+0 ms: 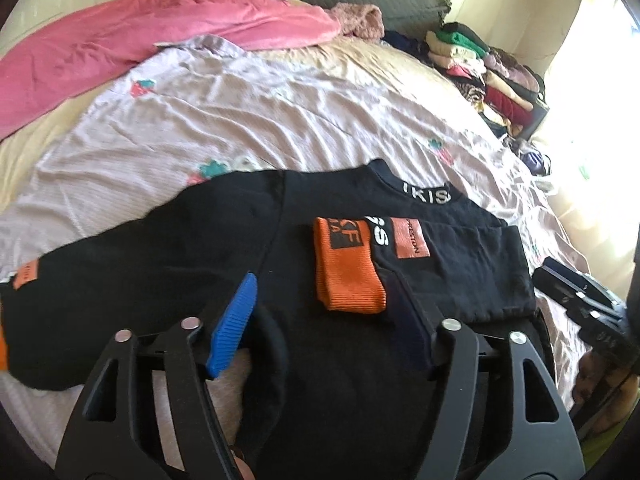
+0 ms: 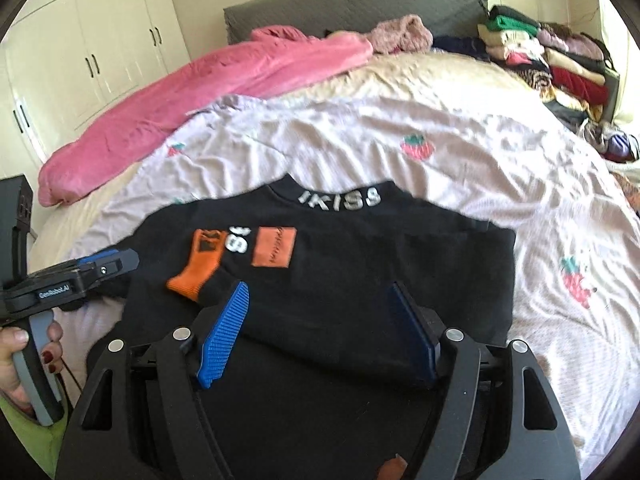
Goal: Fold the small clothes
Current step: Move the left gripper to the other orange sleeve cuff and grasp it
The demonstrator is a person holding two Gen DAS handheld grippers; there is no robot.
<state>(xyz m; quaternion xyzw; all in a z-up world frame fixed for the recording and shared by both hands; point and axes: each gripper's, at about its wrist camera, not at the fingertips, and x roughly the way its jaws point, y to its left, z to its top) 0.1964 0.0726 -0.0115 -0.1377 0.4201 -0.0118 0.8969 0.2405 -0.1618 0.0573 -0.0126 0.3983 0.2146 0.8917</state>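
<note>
Mid-fold: small black sweatshirt with orange patches (image 2: 340,272) lying flat near the bed's (image 2: 460,128) front edge, one orange-cuffed sleeve (image 1: 348,264) folded over. Left gripper (image 1: 324,320) and right gripper (image 2: 320,332) fingers open, gripping nothing. Next: grab the other sleeve, fold inward.

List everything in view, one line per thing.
black top: one, black with orange cuff and patches, on the bed nearest the grippers
sheet: one, pale lilac with strawberries, under the top
pink blanket: one, far left of bed
headboard: one, grey, far end
folded clothes pile: one, mixed colours, far right
wardrobe: one, cream, left wall
left gripper: open
right gripper: open
hand: one, holding the left gripper's handle
</note>
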